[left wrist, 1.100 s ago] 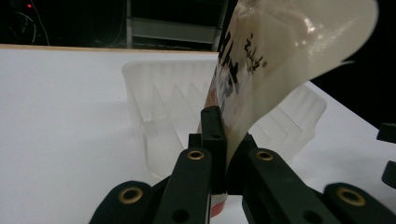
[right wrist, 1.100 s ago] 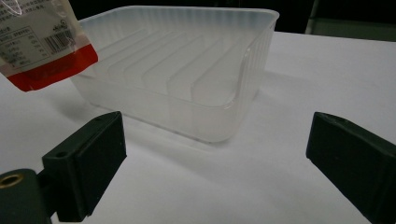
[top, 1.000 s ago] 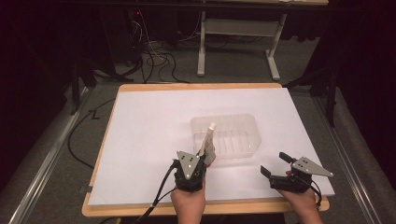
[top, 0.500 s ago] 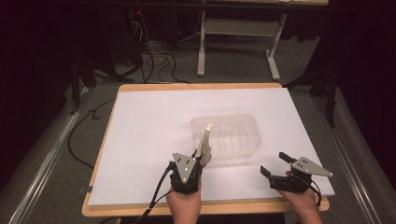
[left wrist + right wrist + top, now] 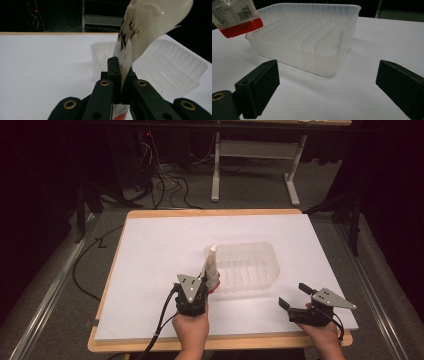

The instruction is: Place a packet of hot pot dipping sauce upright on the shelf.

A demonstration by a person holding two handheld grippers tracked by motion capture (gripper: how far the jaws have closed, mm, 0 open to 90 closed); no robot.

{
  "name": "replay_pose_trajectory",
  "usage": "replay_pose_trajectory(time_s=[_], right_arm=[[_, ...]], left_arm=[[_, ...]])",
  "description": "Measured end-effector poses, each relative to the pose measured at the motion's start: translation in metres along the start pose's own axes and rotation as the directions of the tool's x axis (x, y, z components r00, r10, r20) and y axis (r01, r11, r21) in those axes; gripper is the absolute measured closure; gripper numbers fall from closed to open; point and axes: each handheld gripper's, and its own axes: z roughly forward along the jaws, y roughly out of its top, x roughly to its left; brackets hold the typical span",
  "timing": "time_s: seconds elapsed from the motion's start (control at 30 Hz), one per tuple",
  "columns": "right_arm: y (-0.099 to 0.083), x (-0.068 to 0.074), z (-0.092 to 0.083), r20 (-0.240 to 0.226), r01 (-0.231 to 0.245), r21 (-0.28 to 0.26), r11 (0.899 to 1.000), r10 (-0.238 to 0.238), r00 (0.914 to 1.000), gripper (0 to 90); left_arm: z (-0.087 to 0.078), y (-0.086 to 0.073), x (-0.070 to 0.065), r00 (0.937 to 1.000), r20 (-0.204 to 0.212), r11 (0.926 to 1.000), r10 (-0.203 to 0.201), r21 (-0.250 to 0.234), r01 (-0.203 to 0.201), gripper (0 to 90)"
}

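- A translucent, frosted plastic tray [image 5: 247, 266], rectangular with rounded corners and raised ribs along its floor, sits on the white matte tabletop [image 5: 150, 255], slightly toward 4 o'clock from the table's middle.
- The tabletop is a smooth white sheet edged by a pale wooden rim [image 5: 215, 213].
- The left gripper [image 5: 206, 281], black with a grey three-cornered plate on top, is clenched on a soft, cream-white flexible pouch [image 5: 211, 265] with black print and a red band at its bottom end.
- The pouch stands nearly upright, its top leaning toward 1 o'clock, at the tray's 9 o'clock side; whether it touches the tray wall I cannot tell.
- In the left gripper view the two black jaws pinch the pouch [image 5: 140, 35] low down, and its glossy upper part curls over above the tray [image 5: 172, 67].
- The right gripper [image 5: 295, 296], at 5 o'clock on the table, is released with its jaws spread wide, holding nothing, just short of the tray's near right corner.
- In the right gripper view the tray [image 5: 312, 37] lies ahead between the blunt black jaws, with the pouch's red end [image 5: 240, 25] at 10 o'clock.
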Motion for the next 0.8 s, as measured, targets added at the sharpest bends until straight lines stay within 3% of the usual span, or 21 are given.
replay_pose_trajectory(time_s=[0.1,0.27,0.53,0.6,0.63,0.73,0.8], right_arm=[[0.000,-0.001,-0.001,0.001,-0.006,-0.004,1.000,0.006,1.0000,5.2],[0.000,-0.001,-0.001,-0.005,-0.002,-0.007,1.000,0.002,1.0000,5.2],[0.001,-0.001,-0.001,-0.009,0.000,-0.006,1.000,0.000,1.0000,5.3],[0.001,0.001,0.000,-0.008,-0.002,-0.002,1.000,0.002,1.0000,5.3],[0.001,0.001,0.000,-0.009,0.005,-0.001,1.000,-0.005,0.9999,5.3],[0.001,0.002,0.001,-0.010,0.006,0.002,1.000,-0.006,0.9999,5.4],[0.001,0.002,0.001,-0.011,0.010,-0.001,1.000,-0.010,0.9999,5.4]], left_arm=[[0.013,0.004,-0.007,1.0000,-0.005,1.0000,0.004,0.006,-0.004,89.8],[0.020,0.007,-0.016,0.9997,0.007,0.9998,0.022,0.002,-0.022,89.5],[0.014,-0.008,-0.015,0.9972,0.042,0.9977,0.061,0.025,-0.062,86.0],[0.010,-0.013,-0.014,0.9942,0.055,0.9951,0.092,0.030,-0.094,80.2],[0.012,-0.016,-0.013,0.9898,0.079,0.9914,0.118,0.048,-0.122,77.7],[0.016,-0.017,-0.011,0.9854,0.094,0.9870,0.142,0.063,-0.148,70.3],[0.020,-0.019,-0.011,0.9780,0.115,0.9790,0.174,0.087,-0.185,68.1]])
